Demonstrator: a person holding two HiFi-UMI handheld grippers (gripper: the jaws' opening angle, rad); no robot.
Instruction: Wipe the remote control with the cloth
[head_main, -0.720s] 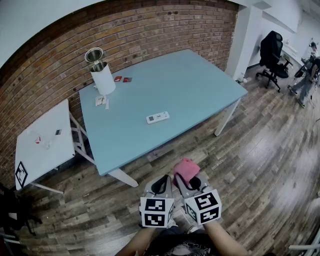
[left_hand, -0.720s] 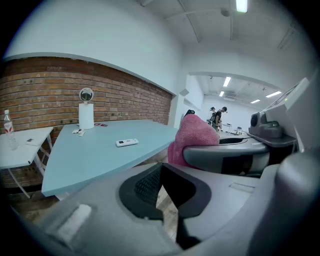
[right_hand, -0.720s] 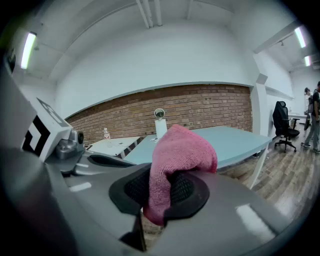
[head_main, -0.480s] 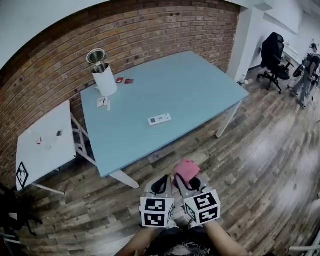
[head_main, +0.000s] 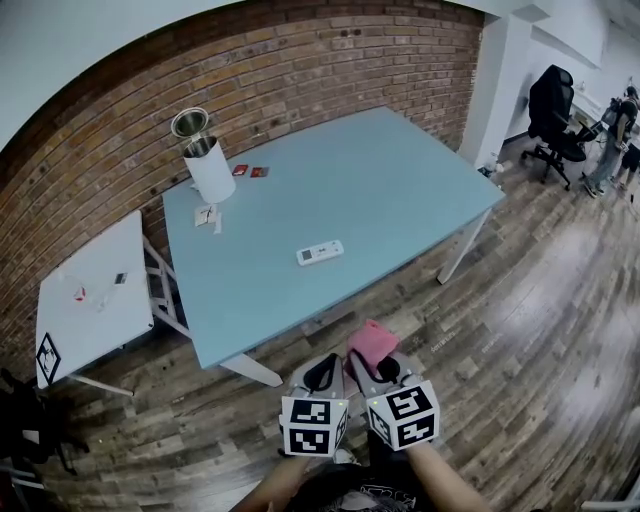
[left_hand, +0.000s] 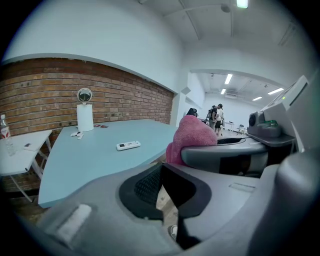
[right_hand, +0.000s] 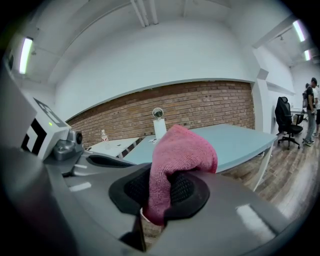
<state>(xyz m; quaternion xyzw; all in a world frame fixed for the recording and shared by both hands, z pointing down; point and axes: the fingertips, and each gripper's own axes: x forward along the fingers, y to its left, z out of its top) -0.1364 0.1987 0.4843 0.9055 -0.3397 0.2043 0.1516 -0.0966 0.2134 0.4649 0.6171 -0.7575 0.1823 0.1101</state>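
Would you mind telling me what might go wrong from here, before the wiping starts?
1. The remote lies loose on the table; a one-sided wipe may just push it along, since the left tool is shut and empty, not steadying it.
2. The right tool pinches the pink cloth by a fold, with most of it bunched above; it might slip out under rubbing.

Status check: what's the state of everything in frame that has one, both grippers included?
left gripper: shut, empty.
right gripper: shut on pink terry cloth.
pink terry cloth: bunched, held over the wooden floor, short of the table.
white remote control: lying flat on the light blue table, untouched.
white cylindrical canister: upright at the table's far corner.
black office chair: upright, unoccupied.
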